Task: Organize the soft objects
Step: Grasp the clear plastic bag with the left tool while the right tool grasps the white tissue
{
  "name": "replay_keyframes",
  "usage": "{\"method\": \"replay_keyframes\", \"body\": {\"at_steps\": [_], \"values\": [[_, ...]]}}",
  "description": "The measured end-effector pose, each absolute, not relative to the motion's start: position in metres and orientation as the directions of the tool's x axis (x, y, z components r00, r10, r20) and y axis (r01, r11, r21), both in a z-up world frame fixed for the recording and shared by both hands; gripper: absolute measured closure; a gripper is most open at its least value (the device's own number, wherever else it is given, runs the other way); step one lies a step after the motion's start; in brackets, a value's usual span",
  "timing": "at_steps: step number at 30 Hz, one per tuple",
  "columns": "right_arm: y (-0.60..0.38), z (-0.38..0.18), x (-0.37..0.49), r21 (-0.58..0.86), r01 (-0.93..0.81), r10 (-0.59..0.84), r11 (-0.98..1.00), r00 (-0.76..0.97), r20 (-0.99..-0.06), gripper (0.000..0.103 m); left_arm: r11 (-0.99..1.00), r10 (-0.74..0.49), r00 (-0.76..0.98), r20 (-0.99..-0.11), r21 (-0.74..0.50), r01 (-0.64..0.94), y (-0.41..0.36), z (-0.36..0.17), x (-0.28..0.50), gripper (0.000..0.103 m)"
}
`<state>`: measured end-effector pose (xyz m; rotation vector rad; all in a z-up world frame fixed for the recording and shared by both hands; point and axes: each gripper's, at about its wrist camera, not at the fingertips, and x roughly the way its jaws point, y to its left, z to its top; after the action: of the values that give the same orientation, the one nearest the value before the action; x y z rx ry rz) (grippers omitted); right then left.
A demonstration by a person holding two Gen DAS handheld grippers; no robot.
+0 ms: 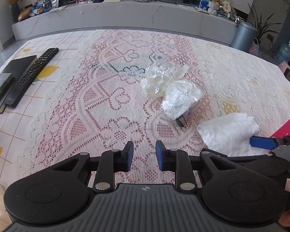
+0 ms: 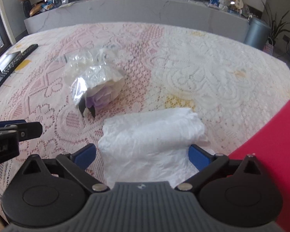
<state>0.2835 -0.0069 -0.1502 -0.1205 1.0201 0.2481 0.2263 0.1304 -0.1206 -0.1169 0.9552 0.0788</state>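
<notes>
Lace covers the table, with a remote at its far left. The left gripper hovers over bare lace, its jaws a narrow gap apart and empty. Toward the middle lies a crinkled clear bag of pale soft stuff. Right of it, near, sits a white bundle, straddled by the right gripper with jaws spread wide, pads not pressing. It looks light, limp and squashy; pinch across its thick folded middle. A red box stands at the right.
</notes>
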Motion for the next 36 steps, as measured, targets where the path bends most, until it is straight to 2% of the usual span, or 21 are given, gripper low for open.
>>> {"method": "replay_keyframes", "body": {"at_steps": [5,6,7,8,10,14,15,16,17,19,27,30,32,36], "values": [[-0.001,-0.156,0.276,-0.042,-0.297,0.125,0.954,0.521,-0.844,0.004,0.994,0.019,0.568,-0.823,-0.046,-0.101,0.126,-0.125,0.226,0.074],[-0.002,-0.155,0.276,-0.038,-0.295,0.128,0.955,0.524,-0.842,0.008,0.994,0.019,0.567,-0.823,-0.045,-0.098,0.126,-0.125,0.226,0.074],[-0.004,-0.153,0.276,-0.037,-0.287,0.127,0.957,0.531,-0.837,0.018,0.995,0.019,0.567,-0.823,-0.043,-0.095,0.125,-0.126,0.225,0.074],[-0.006,-0.151,0.276,-0.038,-0.278,0.122,0.960,0.537,-0.834,0.022,0.995,0.019,0.567,-0.824,-0.041,-0.092,0.125,-0.126,0.225,0.074],[-0.010,-0.148,0.277,-0.043,-0.263,0.111,0.964,0.544,-0.832,0.038,0.995,0.020,0.565,-0.825,-0.039,-0.091,0.125,-0.126,0.225,0.074],[-0.009,-0.146,0.273,-0.075,-0.289,0.105,0.954,0.560,-0.822,0.057,0.996,0.023,0.563,-0.826,-0.032,-0.087,0.124,-0.126,0.225,0.074],[-0.008,-0.145,0.271,-0.097,-0.291,0.091,0.952,0.570,-0.817,0.072,0.996,0.024,0.564,-0.826,-0.030,-0.086,0.124,-0.126,0.225,0.074],[-0.007,-0.143,0.270,-0.107,-0.295,0.088,0.949,0.578,-0.811,0.082,0.996,0.024,0.564,-0.825,-0.030,-0.086,0.124,-0.126,0.225,0.074],[-0.008,-0.141,0.269,-0.100,-0.298,0.097,0.949,0.580,-0.809,0.086,0.996,0.024,0.565,-0.825,-0.031,-0.087,0.124,-0.126,0.224,0.074],[-0.009,-0.138,0.267,-0.104,-0.299,0.098,0.949,0.589,-0.803,0.090,0.996,0.023,0.566,-0.824,-0.032,-0.087,0.124,-0.126,0.224,0.074],[-0.021,-0.104,0.264,-0.083,-0.247,0.108,0.965,0.670,-0.735,0.091,0.996,-0.056,0.631,-0.774,-0.087,-0.018,0.122,-0.108,0.226,0.074],[-0.023,-0.096,0.274,-0.079,-0.229,0.104,0.970,0.689,-0.717,0.091,0.997,-0.076,0.656,-0.751,-0.071,0.033,0.117,-0.102,0.236,0.063],[-0.022,-0.097,0.283,-0.080,-0.227,0.102,0.971,0.690,-0.717,0.091,0.996,-0.087,0.673,-0.734,-0.059,0.064,0.113,-0.102,0.245,0.049],[-0.020,-0.106,0.300,-0.045,-0.233,0.124,0.971,0.662,-0.739,0.091,0.993,-0.114,0.682,-0.723,-0.079,0.082,0.111,-0.114,0.266,0.047]]}}
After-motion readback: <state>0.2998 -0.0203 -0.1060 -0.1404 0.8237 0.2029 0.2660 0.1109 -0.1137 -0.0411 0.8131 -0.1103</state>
